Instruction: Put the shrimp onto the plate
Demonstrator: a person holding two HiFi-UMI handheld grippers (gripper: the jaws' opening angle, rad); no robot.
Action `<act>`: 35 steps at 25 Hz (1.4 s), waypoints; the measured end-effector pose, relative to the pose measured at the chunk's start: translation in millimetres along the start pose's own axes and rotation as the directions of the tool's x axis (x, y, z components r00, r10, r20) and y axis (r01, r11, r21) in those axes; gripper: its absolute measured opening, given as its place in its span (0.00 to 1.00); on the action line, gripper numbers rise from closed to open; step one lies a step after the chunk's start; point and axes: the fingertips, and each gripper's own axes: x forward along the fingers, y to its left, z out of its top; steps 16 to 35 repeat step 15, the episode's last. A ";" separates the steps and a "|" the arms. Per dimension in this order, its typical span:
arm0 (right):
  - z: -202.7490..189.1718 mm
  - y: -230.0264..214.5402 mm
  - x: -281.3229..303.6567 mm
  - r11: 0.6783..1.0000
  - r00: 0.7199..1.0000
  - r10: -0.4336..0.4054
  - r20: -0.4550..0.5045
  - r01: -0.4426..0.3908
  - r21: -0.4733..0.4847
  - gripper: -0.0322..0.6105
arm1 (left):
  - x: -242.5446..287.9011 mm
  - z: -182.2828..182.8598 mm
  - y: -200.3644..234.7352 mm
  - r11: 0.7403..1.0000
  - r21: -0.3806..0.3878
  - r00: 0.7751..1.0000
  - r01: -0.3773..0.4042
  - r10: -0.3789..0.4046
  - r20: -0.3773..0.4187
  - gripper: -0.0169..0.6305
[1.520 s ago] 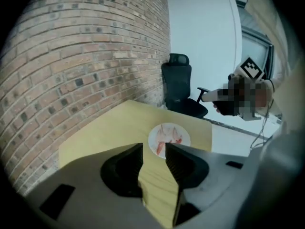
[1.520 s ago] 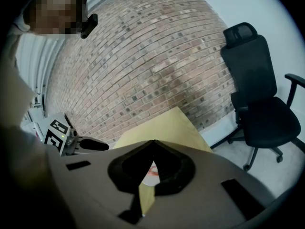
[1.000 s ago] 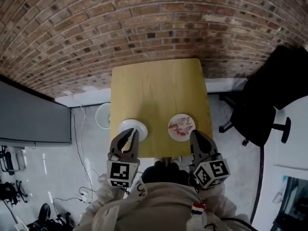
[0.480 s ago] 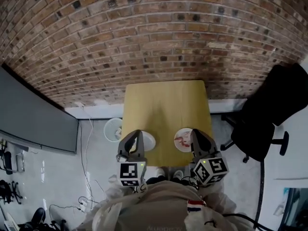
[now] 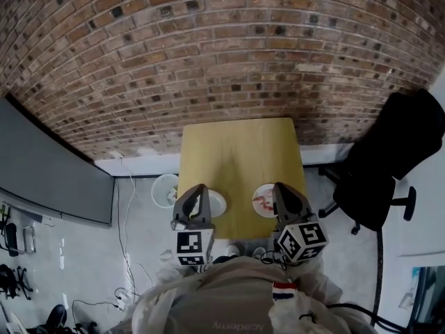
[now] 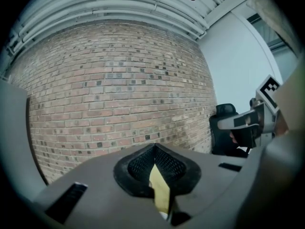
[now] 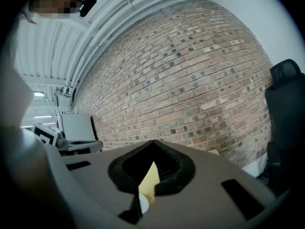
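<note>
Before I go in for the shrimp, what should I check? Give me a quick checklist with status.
1. Nothing in left gripper: ok, jaws together.
2. Nothing in right gripper: ok, jaws together.
3. Jaws open for a pick: not ok, both shut.
4. Sight of the shrimp: ok, on the right-hand plate.
5. Room on left-hand plate: cannot tell, partly behind the left gripper.

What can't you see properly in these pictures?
- Shrimp: head view, too small to count; the right gripper covers part of their plate.
- White plate: head view, partly behind the left gripper.
- Table: both gripper views show only a sliver between the shut jaws; the gripper bodies block the rest.
</note>
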 end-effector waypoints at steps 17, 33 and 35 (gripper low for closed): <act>-11.9 -0.7 -14.5 1.000 1.000 -0.018 -0.003 0.018 0.007 0.09 | -9.5 -14.1 -7.5 1.000 -0.012 1.000 0.014 -0.014 -0.015 0.05; -11.9 -0.7 -14.5 1.000 1.000 -0.018 -0.003 0.018 0.007 0.09 | -9.5 -14.1 -7.5 1.000 -0.012 1.000 0.014 -0.014 -0.015 0.05; -11.9 -0.7 -14.5 1.000 1.000 -0.018 -0.003 0.018 0.007 0.09 | -9.5 -14.1 -7.5 1.000 -0.012 1.000 0.014 -0.014 -0.015 0.05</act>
